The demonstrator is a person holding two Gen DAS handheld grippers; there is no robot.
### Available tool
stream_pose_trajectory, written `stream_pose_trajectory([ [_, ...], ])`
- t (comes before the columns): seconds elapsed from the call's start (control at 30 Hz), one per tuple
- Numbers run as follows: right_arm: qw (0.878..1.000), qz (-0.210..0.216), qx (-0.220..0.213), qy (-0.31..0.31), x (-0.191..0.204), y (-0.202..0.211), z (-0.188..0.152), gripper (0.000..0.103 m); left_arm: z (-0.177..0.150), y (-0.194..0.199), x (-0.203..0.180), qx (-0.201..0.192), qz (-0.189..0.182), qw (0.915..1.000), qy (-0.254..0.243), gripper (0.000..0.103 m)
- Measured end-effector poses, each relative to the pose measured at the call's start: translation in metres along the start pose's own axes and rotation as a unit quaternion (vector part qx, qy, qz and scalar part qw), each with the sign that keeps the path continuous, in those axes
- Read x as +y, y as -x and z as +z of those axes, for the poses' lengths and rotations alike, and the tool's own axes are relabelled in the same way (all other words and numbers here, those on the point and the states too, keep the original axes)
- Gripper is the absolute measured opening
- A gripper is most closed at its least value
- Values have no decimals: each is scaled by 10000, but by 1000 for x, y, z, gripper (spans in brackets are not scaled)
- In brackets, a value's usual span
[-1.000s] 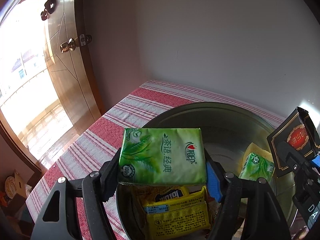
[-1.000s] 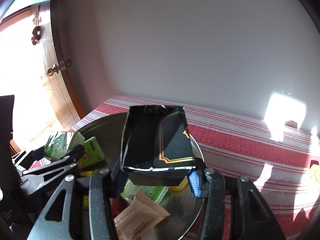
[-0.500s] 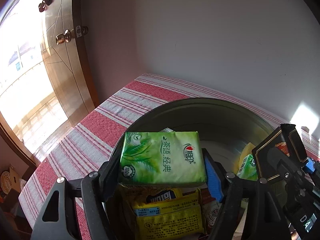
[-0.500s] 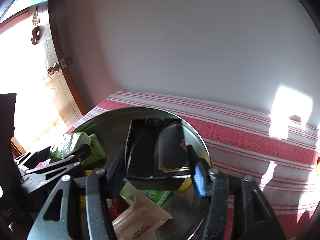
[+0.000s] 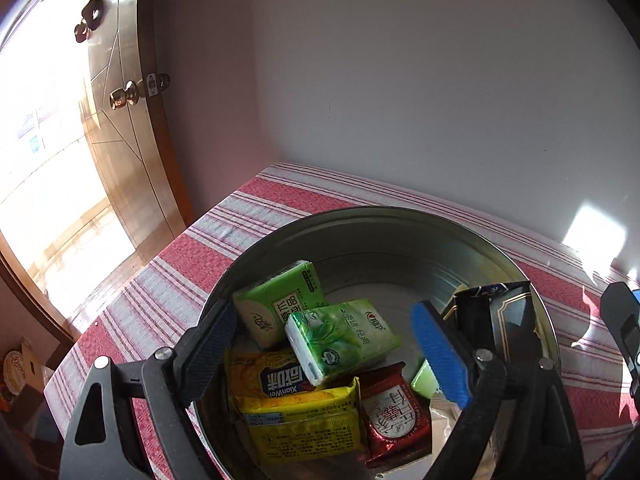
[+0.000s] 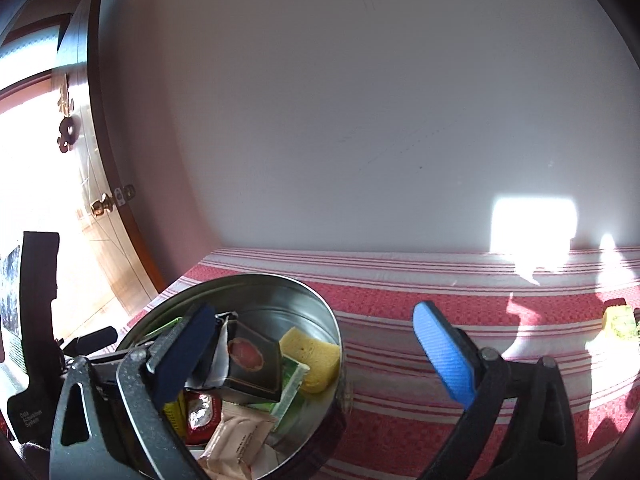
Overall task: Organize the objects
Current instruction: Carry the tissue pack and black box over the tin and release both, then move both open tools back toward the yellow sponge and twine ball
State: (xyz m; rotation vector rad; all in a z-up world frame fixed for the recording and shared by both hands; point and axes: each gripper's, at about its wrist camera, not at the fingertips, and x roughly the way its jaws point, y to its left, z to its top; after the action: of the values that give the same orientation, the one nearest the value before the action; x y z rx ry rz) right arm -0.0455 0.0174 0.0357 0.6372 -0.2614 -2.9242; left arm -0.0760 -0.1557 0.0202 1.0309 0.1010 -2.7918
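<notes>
Both tongs have just been opening and now stand wide and empty: the left tongs (image 5: 324,354) have let the green tissue pack (image 5: 344,340) drop onto the snacks in the metal basin (image 5: 400,220), and the right tongs (image 6: 316,350) have released the black box (image 6: 248,368) there too. So two more things look stowed. Each gripper tilts down over the basin on the striped worktop (image 6: 400,304), the right one beside the rim.
</notes>
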Motion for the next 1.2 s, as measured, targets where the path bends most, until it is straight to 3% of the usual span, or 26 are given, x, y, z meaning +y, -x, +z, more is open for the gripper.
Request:
stream_pose_trajectory([
  [0.27,9994,-194,-123,-272,-22,21,-2,102,-4,18,-17,-64,-123,9999,-11,91],
  [0.57,9988,-183,-257,-363,-27,32,2,102,6,37,-14,-450,176,9988,-29,91],
  [0.73,9986,-167,-331,-368,-25,39,1,102,12,52,-4,-688,20,9976,105,92],
  [0.87,9985,-199,-407,-303,-24,45,0,102,11,60,3,-812,-346,9956,322,97],
  [1.0,9984,-316,-434,-153,-25,48,-2,102,6,59,1,-784,-482,9948,445,98],
  [1.2,9970,-619,-473,-16,-41,58,-10,102,-14,60,-39,-847,-250,9961,-85,98],
])
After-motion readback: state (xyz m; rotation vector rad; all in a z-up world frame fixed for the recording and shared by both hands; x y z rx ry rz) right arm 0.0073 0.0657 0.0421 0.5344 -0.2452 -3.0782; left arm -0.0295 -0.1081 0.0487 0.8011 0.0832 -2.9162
